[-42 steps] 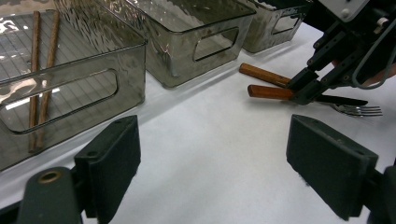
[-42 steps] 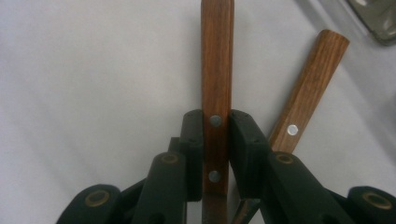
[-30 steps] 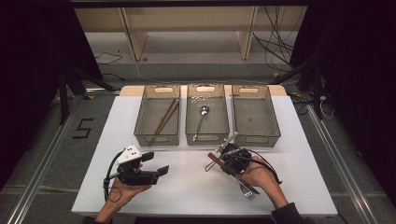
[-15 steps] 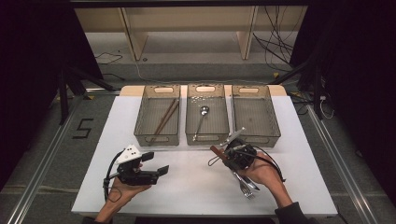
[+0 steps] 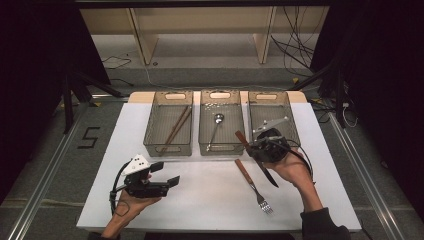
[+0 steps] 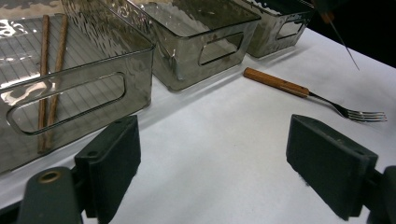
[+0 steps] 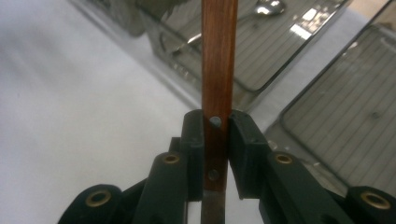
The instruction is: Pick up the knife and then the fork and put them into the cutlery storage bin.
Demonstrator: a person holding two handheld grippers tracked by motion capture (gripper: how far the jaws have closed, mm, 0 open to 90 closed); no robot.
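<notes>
Above the tabletop (image 5: 210,200), right tongs (image 7: 216,140) clamped a knife (image 5: 255,157) by its wooden handle, near the bins; left tongs (image 5: 167,175) spread apart, empty. Fork (image 5: 252,185) lay between.

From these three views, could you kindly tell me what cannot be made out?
- Wooden-handled knife: right gripper view cuts its blade off at the bottom edge, between the right gripper jaws.
- Right-hand smoky clear plastic bin: high view, gripper hides its near part.
- Silver metal spoon: right gripper view, blurred, cropped at the top.
</notes>
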